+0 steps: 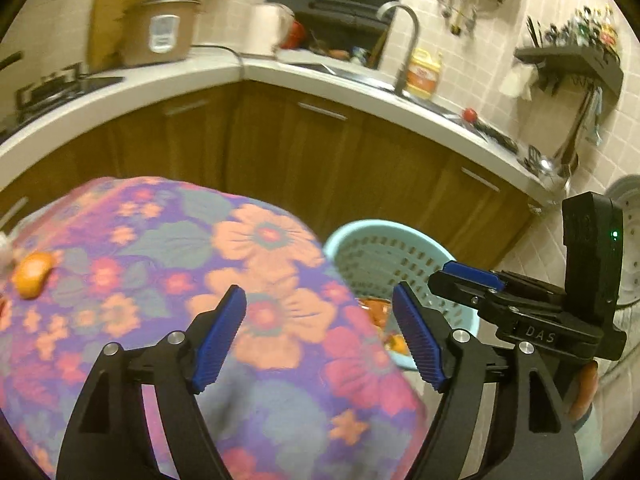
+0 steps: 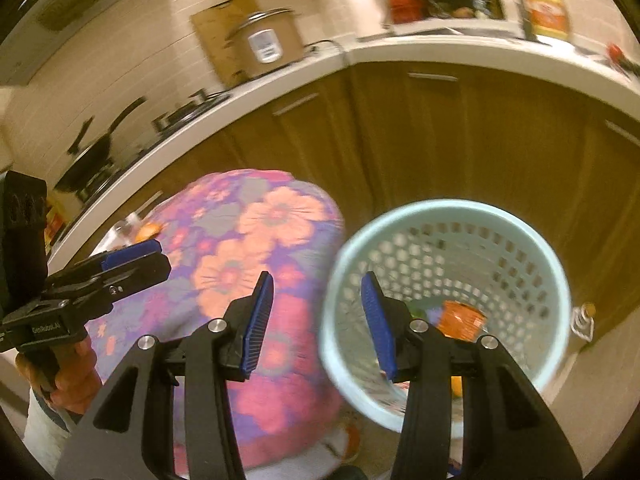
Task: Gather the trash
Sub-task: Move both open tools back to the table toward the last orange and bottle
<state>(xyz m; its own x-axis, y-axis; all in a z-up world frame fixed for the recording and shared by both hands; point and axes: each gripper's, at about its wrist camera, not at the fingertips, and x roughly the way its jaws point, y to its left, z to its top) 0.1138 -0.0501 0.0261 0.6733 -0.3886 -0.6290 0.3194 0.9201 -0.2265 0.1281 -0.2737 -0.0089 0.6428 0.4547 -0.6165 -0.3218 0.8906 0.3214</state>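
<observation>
A light blue perforated waste basket [image 2: 448,216] stands on the floor beside a table with a floral cloth [image 2: 256,240]. Inside it lies an orange wrapper [image 2: 460,320] with other scraps. In the left wrist view the basket [image 1: 384,236] shows behind the cloth's edge. An orange peel [image 1: 34,274] lies on the cloth at the far left, and white crumpled bits sit beside it. My left gripper [image 1: 320,332] hangs open over the cloth with nothing between its pads. My right gripper [image 2: 318,320] is open and empty, above the basket's near rim and the cloth's edge.
A curved white countertop [image 1: 280,76] over brown cabinets [image 1: 320,152] runs behind. It carries a rice cooker [image 1: 160,32], a sink faucet [image 1: 404,40], a yellow bottle [image 1: 424,74] and a stove with a pan [image 2: 92,160]. A hand [image 2: 76,380] holds the left gripper's handle.
</observation>
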